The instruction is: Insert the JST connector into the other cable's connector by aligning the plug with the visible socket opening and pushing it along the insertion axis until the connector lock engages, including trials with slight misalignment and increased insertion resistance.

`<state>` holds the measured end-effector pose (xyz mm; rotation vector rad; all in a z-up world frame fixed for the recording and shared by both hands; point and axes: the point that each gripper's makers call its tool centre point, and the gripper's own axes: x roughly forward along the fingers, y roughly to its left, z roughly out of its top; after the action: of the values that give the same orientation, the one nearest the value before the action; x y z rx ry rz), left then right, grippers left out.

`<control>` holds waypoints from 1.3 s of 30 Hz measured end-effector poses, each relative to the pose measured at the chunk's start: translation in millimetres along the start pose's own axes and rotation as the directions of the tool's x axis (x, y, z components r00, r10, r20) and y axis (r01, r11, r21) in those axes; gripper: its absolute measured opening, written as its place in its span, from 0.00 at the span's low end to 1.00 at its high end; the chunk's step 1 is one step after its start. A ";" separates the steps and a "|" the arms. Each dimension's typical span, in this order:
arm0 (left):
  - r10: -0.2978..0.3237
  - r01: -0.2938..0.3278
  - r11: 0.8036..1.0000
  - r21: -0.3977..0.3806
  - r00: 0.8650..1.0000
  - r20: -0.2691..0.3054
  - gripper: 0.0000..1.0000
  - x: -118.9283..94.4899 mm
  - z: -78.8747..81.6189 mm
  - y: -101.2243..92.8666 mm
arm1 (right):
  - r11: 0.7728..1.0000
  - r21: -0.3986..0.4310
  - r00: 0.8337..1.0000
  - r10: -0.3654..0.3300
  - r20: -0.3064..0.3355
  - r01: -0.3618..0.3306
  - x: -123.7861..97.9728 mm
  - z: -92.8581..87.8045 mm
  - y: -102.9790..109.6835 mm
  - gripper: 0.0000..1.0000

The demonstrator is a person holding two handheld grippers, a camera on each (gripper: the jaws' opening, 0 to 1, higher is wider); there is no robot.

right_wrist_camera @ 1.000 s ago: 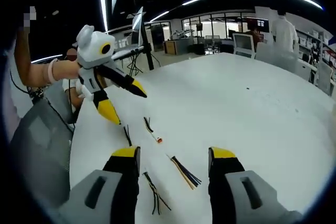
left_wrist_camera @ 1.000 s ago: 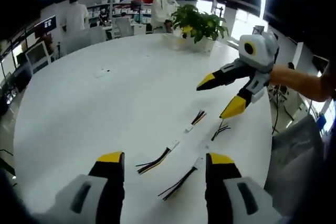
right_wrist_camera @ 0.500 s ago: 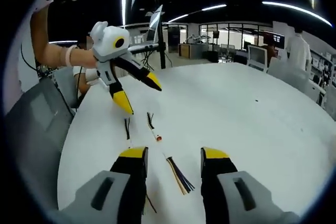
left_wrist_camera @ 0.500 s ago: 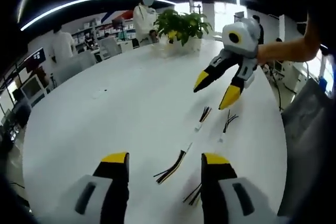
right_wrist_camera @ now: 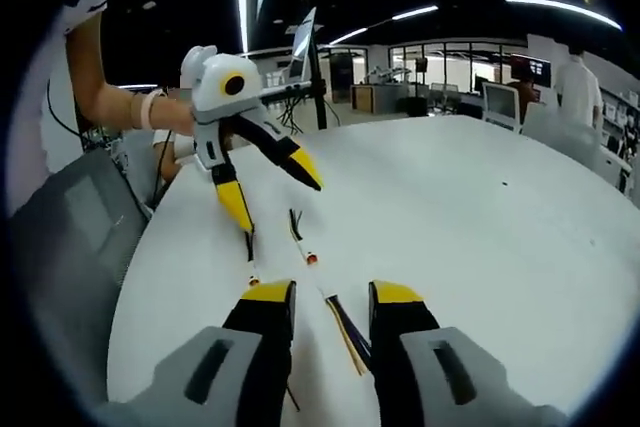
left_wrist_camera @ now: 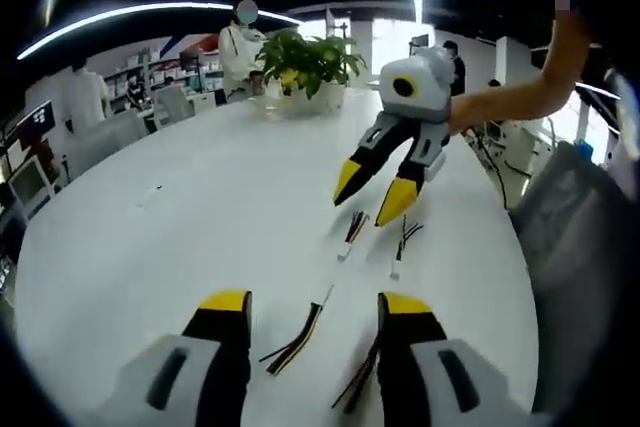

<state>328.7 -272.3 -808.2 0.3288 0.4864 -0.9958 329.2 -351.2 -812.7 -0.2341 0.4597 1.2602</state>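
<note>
- white round table point(left_wrist_camera: 180, 217) carries four short cable pieces, all lying loose on its top.
- in the left gripper view, the left gripper point(left_wrist_camera: 310, 305) has its yellow-tipped jaws apart, holding nothing; a cable with a white connector point(left_wrist_camera: 300, 325) lies between them, and a dark-wired cable point(left_wrist_camera: 358, 387) lies just by the right-hand jaw.
- further off, the right gripper point(left_wrist_camera: 372, 195) hangs with jaws parted above two more cables point(left_wrist_camera: 352, 231) (each with a small plug at the near end).
- in the right gripper view, the right gripper point(right_wrist_camera: 330, 297) shows a narrower gap, empty, with a multi-coloured cable point(right_wrist_camera: 348, 332) on the table between the jaws.
- the left gripper point(right_wrist_camera: 272, 195) reaches in from the left, jaws spread over a black cable point(right_wrist_camera: 250, 252) and a red-tipped one point(right_wrist_camera: 302, 242).
- a potted plant point(left_wrist_camera: 300, 62) stands at the far edge.
</note>
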 end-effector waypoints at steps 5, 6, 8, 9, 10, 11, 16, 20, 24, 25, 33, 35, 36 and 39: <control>-0.042 0.042 0.999 0.017 0.999 0.016 0.41 7.1 1.6 -5.9 | 0.999 -0.029 1.000 0.015 -0.003 -0.016 0.6 -4.1 0.5 0.21; -0.059 0.058 0.998 0.015 0.998 0.024 0.42 8.8 2.7 -8.7 | 0.999 -0.029 1.000 0.019 -0.003 -0.019 1.2 -5.6 -0.1 0.20; -0.088 0.086 0.996 0.025 0.995 0.048 0.41 11.1 6.1 -14.4 | 0.999 -0.022 1.000 0.025 0.000 -0.025 3.2 -7.1 -0.4 0.19; -0.100 0.098 0.994 0.039 0.994 0.049 0.40 11.8 6.2 -16.6 | 0.999 -0.021 1.000 0.027 -0.001 -0.027 4.3 -8.2 0.0 0.19; -0.110 0.108 0.993 0.042 0.993 0.043 0.40 12.7 4.9 -18.1 | 0.999 -0.031 0.999 0.039 -0.006 -0.040 5.8 -10.0 2.7 0.19; -0.114 0.112 0.993 0.039 0.993 0.042 0.40 13.3 4.3 -18.5 | 0.999 -0.032 0.999 0.044 -0.007 -0.044 6.6 -10.7 3.8 0.19; -0.101 0.099 0.992 0.078 0.995 0.020 0.32 13.4 1.4 -18.9 | 0.997 -0.037 0.998 0.063 0.008 -0.063 9.5 -12.4 11.2 0.18; -0.115 0.113 0.992 0.064 0.993 0.035 0.29 12.8 4.3 -21.5 | 0.997 -0.031 0.998 0.067 0.016 -0.066 11.9 -14.9 13.2 0.16; -0.106 0.104 0.992 0.068 0.994 0.030 0.27 15.0 1.2 -19.0 | 0.998 -0.020 0.998 0.056 0.016 -0.055 14.2 -16.6 10.4 0.17; -0.110 0.108 0.992 0.063 0.993 0.040 0.25 15.8 1.8 -19.2 | 0.998 -0.020 0.998 0.054 0.020 -0.054 14.6 -16.3 9.6 0.17; -0.125 0.123 0.991 0.052 0.991 0.047 0.20 23.2 -2.3 -19.6 | 0.998 -0.024 0.998 0.054 0.033 -0.053 18.6 -17.6 6.5 0.15; -0.126 0.123 0.991 0.056 0.991 0.045 0.19 24.4 -4.1 -18.7 | 0.998 -0.028 0.998 0.056 0.033 -0.055 19.3 -17.8 6.5 0.14; -0.127 0.124 0.990 0.060 0.991 0.046 0.18 24.8 -4.3 -18.3 | 0.998 -0.030 0.998 0.057 0.035 -0.056 19.6 -17.5 6.2 0.14; -0.129 0.124 0.989 0.083 0.990 0.059 0.15 25.9 -3.3 -16.9 | 0.998 -0.027 0.998 0.055 0.036 -0.054 20.8 -18.0 4.6 0.14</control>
<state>325.1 -297.9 -825.5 0.3391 0.4139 -1.1483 326.0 -339.3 -837.8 -0.2217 0.4206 1.3225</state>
